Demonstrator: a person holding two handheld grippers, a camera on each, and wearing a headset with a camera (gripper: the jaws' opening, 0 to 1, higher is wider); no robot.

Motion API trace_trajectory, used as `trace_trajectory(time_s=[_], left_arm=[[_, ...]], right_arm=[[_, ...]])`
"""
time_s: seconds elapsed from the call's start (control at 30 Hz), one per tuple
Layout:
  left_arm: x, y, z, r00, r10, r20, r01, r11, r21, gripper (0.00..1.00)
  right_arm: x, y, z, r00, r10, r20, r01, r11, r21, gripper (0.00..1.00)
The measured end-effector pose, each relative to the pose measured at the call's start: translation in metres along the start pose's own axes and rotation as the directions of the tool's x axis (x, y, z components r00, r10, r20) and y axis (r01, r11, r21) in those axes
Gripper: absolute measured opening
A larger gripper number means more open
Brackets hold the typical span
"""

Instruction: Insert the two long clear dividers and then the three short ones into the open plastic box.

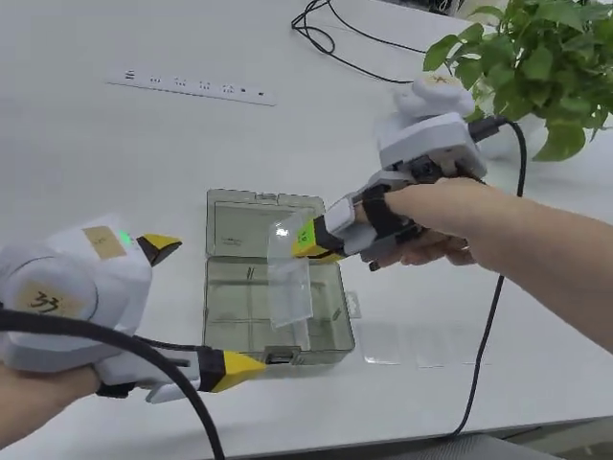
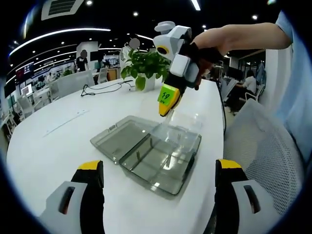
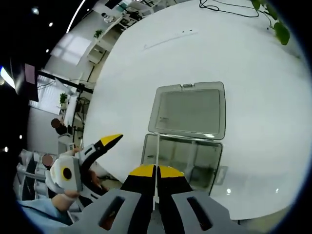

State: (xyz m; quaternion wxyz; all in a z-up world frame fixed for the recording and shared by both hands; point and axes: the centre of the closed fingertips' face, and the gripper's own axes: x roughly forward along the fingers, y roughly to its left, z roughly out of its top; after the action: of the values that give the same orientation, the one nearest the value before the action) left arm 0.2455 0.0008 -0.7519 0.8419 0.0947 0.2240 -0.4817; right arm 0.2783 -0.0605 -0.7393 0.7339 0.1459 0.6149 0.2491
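Note:
The open plastic box point(image 1: 335, 316) lies mid-table, its lid point(image 1: 239, 225) folded flat behind it. My right gripper point(image 1: 308, 241) is shut on the top edge of a clear divider point(image 1: 290, 287), which hangs upright over the box's tray. In the right gripper view the divider point(image 3: 157, 146) is a thin line, edge-on, between the shut jaws point(image 3: 156, 171) above the box point(image 3: 214, 156). My left gripper point(image 1: 201, 307) stands open at the box's left front, holding nothing. The left gripper view has its jaws wide apart point(image 2: 158, 168) in front of the box point(image 2: 131, 161), with the right gripper point(image 2: 166, 105) and divider point(image 2: 168, 126) beyond.
More clear dividers point(image 1: 412, 345) lie flat on the table right of the box. A white power strip point(image 1: 192, 86) sits at the back, and black cables point(image 1: 345, 48) run beside a potted plant point(image 1: 536, 57) at the back right. The right gripper's cable point(image 1: 498, 287) hangs toward the table's front edge.

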Motion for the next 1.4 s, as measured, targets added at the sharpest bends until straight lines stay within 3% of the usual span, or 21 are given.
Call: trace_trajectory(time_s=[0.07,0.17,0.23,0.4,0.57,0.67,1.0,1.4], left_arm=[[-0.001,0.0,0.0,1.0,-0.001,0.002,0.001,1.0,0.001,0.96],[-0.001,0.0,-0.002,1.0,-0.002,0.005,0.002,1.0,-0.005,0.95],[-0.001,-0.001,-0.002,0.9999,-0.005,0.011,0.005,1.0,-0.01,0.95],[0.0,-0.007,-0.004,0.9998,-0.017,0.013,0.017,1.0,-0.014,0.94],[0.0,-0.008,-0.004,0.9997,-0.016,0.018,0.017,1.0,-0.019,0.93],[0.0,-0.007,-0.004,0.9997,-0.015,0.02,0.015,1.0,-0.026,0.92],[0.002,-0.004,-0.004,0.9995,-0.018,0.025,0.019,0.999,-0.039,0.91],[0.003,-0.006,-0.003,0.9991,-0.024,0.034,0.026,0.999,-0.043,0.9]], right_arm=[[0.005,0.002,-0.004,0.9995,-0.008,-0.031,0.008,1.0,0.008,0.02],[0.011,-0.004,0.003,0.9981,-0.023,-0.057,0.025,0.999,0.039,0.02],[0.012,0.001,0.002,0.9973,-0.024,-0.069,0.028,0.998,0.059,0.02],[0.021,0.001,0.006,0.992,-0.06,-0.111,0.067,0.996,0.06,0.02],[0.031,0.003,-0.006,0.986,-0.079,-0.147,0.092,0.992,0.082,0.02],[0.034,0.008,-0.011,0.9847,-0.09,-0.149,0.102,0.992,0.075,0.02],[0.04,-0.005,-0.005,0.9782,-0.122,-0.168,0.139,0.986,0.092,0.02],[0.044,-0.015,-0.004,0.9798,-0.131,-0.151,0.153,0.978,0.144,0.02]])
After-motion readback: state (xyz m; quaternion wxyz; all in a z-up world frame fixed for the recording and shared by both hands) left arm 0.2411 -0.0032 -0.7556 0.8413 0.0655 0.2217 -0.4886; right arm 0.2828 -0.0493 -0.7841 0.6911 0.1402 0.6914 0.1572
